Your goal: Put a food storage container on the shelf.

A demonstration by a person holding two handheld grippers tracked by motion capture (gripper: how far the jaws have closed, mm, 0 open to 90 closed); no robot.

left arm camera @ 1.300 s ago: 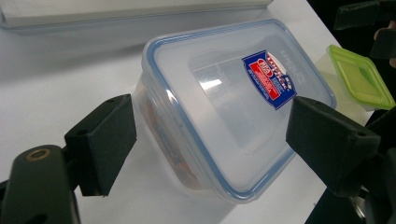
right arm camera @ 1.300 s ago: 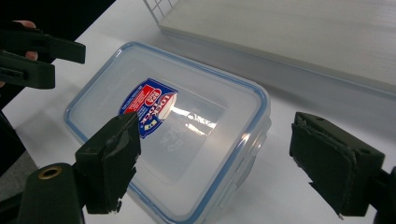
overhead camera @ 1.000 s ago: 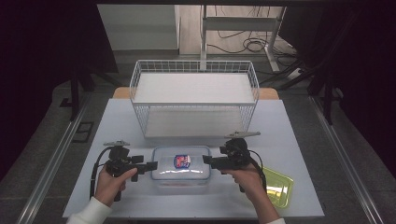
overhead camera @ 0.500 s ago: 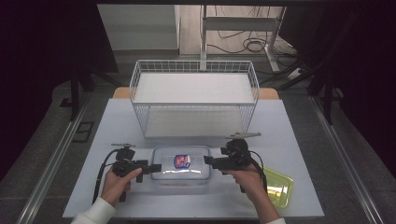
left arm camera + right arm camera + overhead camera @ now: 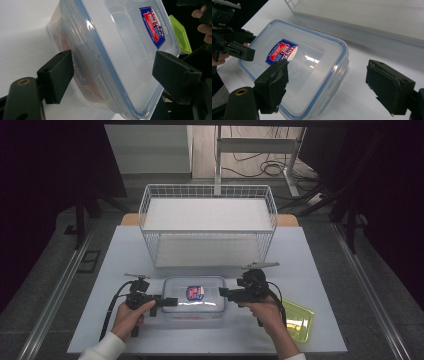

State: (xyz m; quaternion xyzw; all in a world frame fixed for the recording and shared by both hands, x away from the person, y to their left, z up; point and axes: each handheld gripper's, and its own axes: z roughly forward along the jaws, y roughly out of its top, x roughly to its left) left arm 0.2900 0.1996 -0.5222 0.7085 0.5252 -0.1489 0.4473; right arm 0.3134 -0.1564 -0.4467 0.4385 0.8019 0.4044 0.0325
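The box (image 5: 194,296) is a clear food container with a blue-edged lid and a red and blue label (image 5: 194,293), and it lies flat on the table (image 5: 320,270) near the front edge, between the two grippers. Its long axis runs left to right, so each short end faces one gripper.

The left gripper (image 5: 169,302) is at the left short end. In the left gripper view its jaws stand wide apart, one on each side of the box's end wall and lid rim, and they do not seem to press it. The right gripper (image 5: 223,293) is at the right short end, also with released jaws; in the right gripper view one jaw is over the lid corner and the other is over bare table beside the box, so it looks less centred on the end.

Both grippers are about equally near. The coming move is probably to close on both ends and lift the box toward the rack (image 5: 208,227), which stands behind it, further from the person. A green lid (image 5: 297,320) lies at the right.
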